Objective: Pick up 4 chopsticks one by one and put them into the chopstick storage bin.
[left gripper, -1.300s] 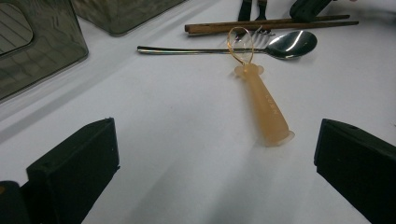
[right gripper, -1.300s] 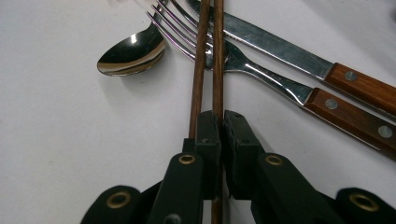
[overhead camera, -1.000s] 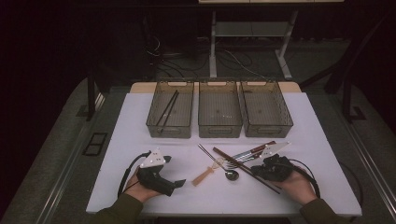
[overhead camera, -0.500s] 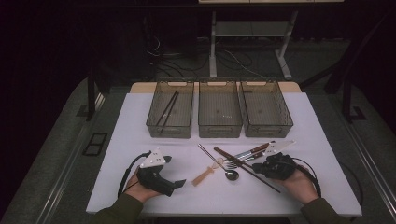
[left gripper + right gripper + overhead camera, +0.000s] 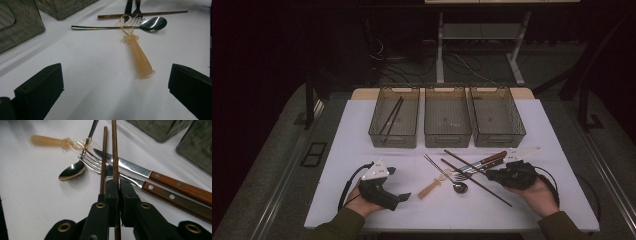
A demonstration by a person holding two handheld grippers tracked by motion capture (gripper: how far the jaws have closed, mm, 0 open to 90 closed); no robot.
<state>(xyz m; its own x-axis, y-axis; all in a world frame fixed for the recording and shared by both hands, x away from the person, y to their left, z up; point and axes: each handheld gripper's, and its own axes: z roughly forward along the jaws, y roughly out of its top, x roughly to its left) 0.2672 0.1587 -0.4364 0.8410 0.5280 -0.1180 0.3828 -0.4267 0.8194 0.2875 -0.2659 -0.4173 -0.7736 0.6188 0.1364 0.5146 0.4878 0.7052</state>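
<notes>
My right gripper (image 5: pixel 118 182) is shut on a brown chopstick (image 5: pixel 115 150). A second chopstick (image 5: pixel 103 157) lies just left of the jaws. Under them lie a fork (image 5: pixel 96 163) and a wooden-handled knife (image 5: pixel 132 168), with a spoon (image 5: pixel 71 172) to the left. In the high view the right gripper (image 5: pixel 490 175) sits at the right end of this cutlery pile, on the long chopstick (image 5: pixel 477 183). My left gripper (image 5: pixel 115 75) stands open on the white table, facing an amber plastic-handled utensil (image 5: pixel 138 56) and the spoon (image 5: pixel 152 23). The left gripper (image 5: pixel 404 196) is at the front left.
Three clear trays stand in a row at the back: the left tray (image 5: pixel 393 141) holds a pair of dark chopsticks (image 5: pixel 392 116). The middle tray (image 5: pixel 447 141) and right tray (image 5: pixel 498 141) look bare. The white table's front edge (image 5: pixel 447 220) is close to both hands.
The right gripper has edged slightly left along the chopstick. The left hand and the cutlery have stayed put.
</notes>
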